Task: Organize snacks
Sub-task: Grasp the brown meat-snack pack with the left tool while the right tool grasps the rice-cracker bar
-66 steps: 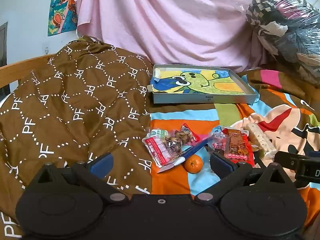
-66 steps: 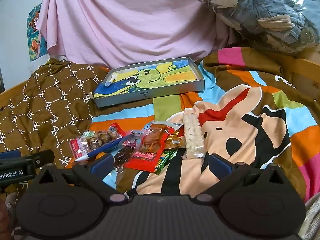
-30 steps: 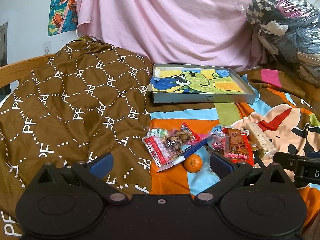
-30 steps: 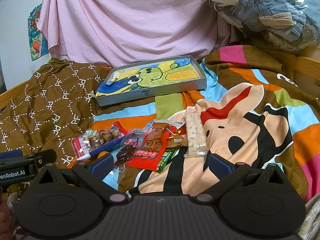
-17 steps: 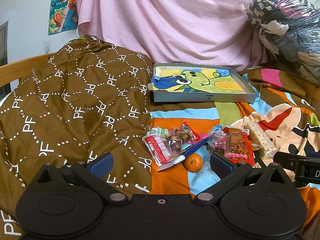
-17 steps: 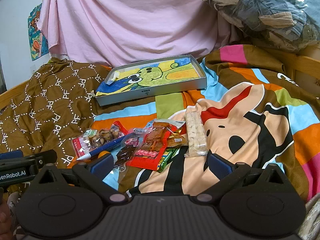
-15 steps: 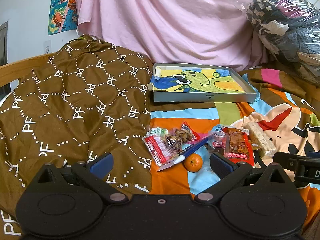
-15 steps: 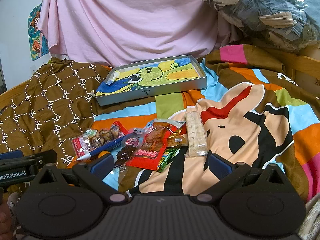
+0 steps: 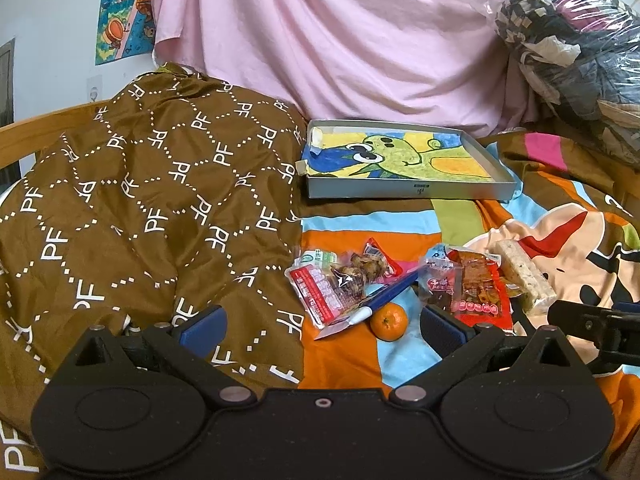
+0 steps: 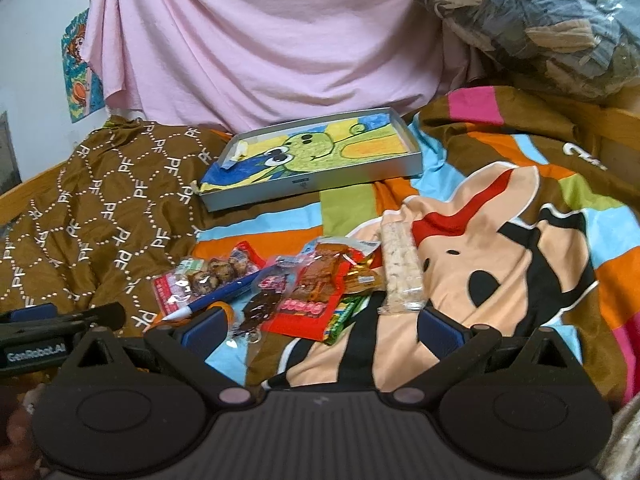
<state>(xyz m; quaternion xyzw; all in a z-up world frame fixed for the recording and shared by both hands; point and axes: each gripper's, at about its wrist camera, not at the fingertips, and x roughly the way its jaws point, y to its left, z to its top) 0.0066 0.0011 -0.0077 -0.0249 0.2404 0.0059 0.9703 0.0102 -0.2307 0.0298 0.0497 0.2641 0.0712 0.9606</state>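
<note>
Both grippers idle, low over the bed, nothing held. Left gripper [image 9: 322,322]: fingers spread wide, empty, hovering over the seam between the brown PF quilt [image 9: 140,200] and the cartoon blanket [image 9: 348,360]. Right gripper [image 10: 322,326]: fingers also spread wide, empty, above the blanket just in front of the snack pile

Snacks all loose on the blanket, none in the tray:
- clear/red pack of brown round pieces [image 9: 340,280], leftmost
- blue pen [image 9: 380,300] lying diagonally across its right edge
- small orange [image 9: 389,322] just below the pen tip
- red packet [image 9: 476,288] to the right, overlapping a small pink-labelled pouch [image 9: 438,280]
- green-edged pack [image 10: 346,316] peeking from under the red packet
- pale rice bar [image 10: 400,264] on the far right of the pile

Grey tray [image 9: 408,190] with green cartoon liner sits well behind the pile, against the pink sheet [image 9: 340,40]; only a bit of tape visible inside
</note>
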